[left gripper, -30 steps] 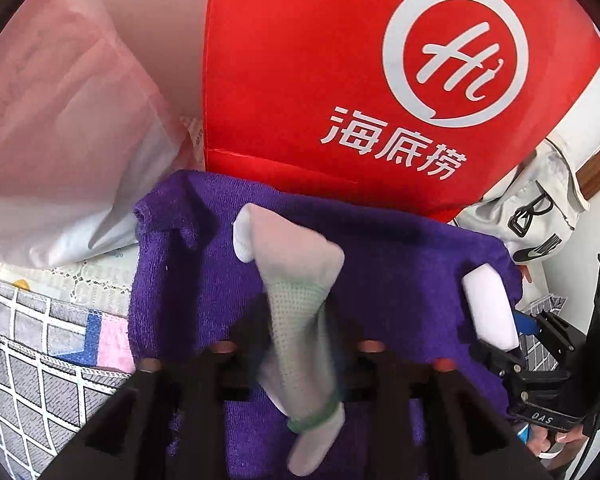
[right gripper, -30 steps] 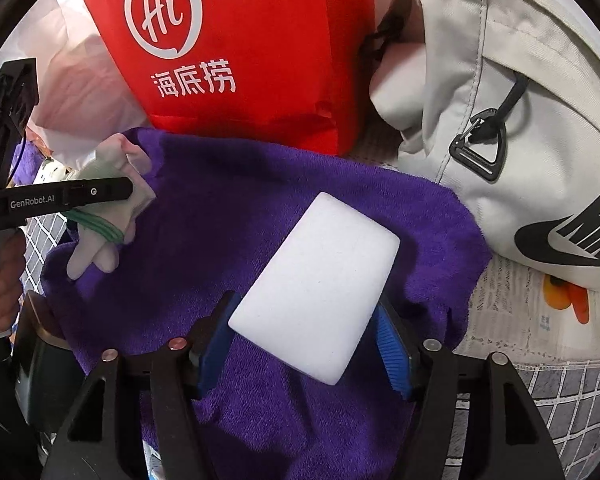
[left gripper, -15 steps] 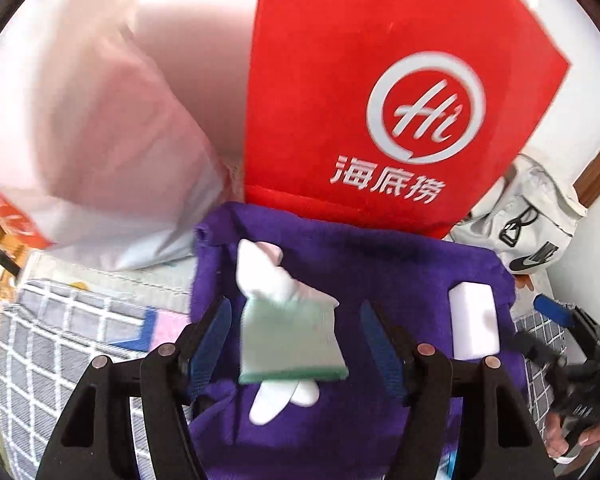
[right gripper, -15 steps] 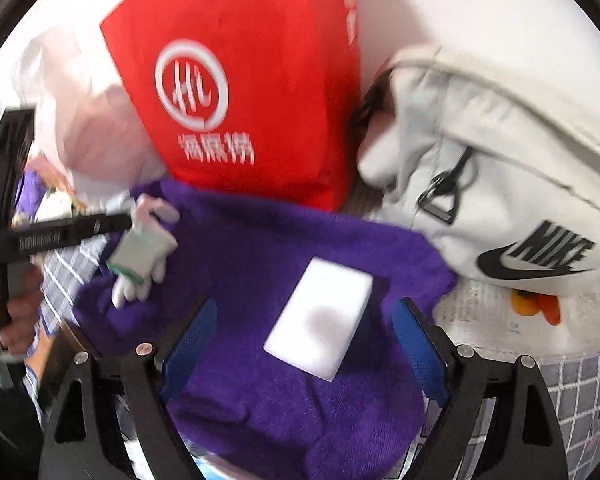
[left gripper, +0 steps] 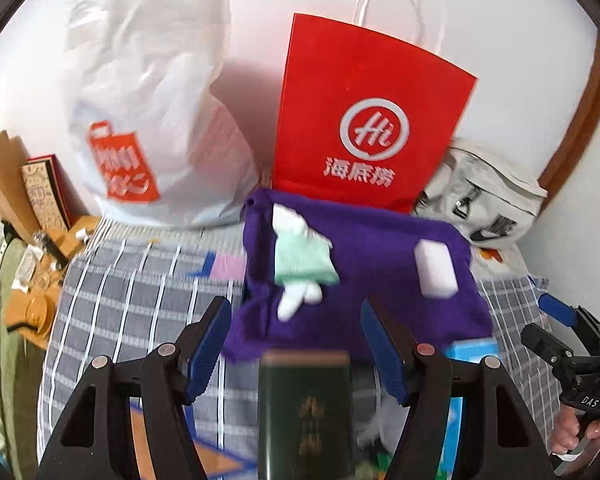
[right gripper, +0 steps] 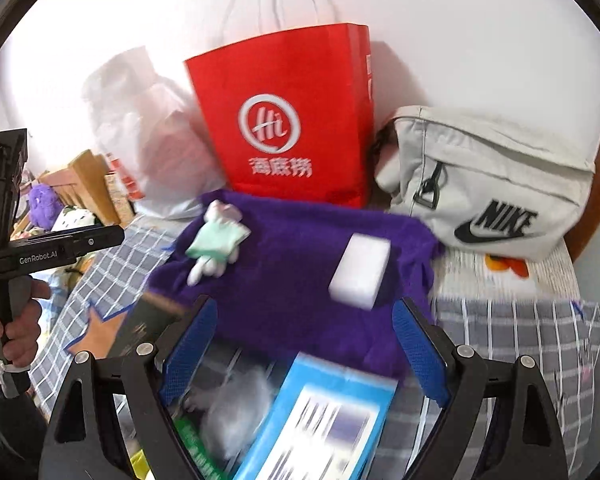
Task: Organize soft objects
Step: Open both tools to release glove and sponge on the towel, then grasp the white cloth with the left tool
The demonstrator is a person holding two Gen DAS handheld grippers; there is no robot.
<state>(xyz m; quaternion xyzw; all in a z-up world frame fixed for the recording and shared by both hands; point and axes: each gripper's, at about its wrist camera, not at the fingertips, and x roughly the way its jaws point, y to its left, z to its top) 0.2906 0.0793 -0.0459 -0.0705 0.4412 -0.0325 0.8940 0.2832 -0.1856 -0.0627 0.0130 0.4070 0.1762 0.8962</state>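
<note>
Purple towel (left gripper: 380, 264) is lying spread across frame centre, rumpled at its left edge. Folded mint-and-white sock (left gripper: 302, 260) is resting on its left part; white sponge block (left gripper: 436, 268) on its right, well apart. Left gripper (left gripper: 294, 350) and right gripper (right gripper: 304, 344) jaws are standing released, grasping nothing.

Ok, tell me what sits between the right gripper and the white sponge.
A light blue box lies low between the open right gripper fingers, nearer than the white sponge on the purple towel. It sits below the direct line; above it, nothing visible blocks the way.
</note>
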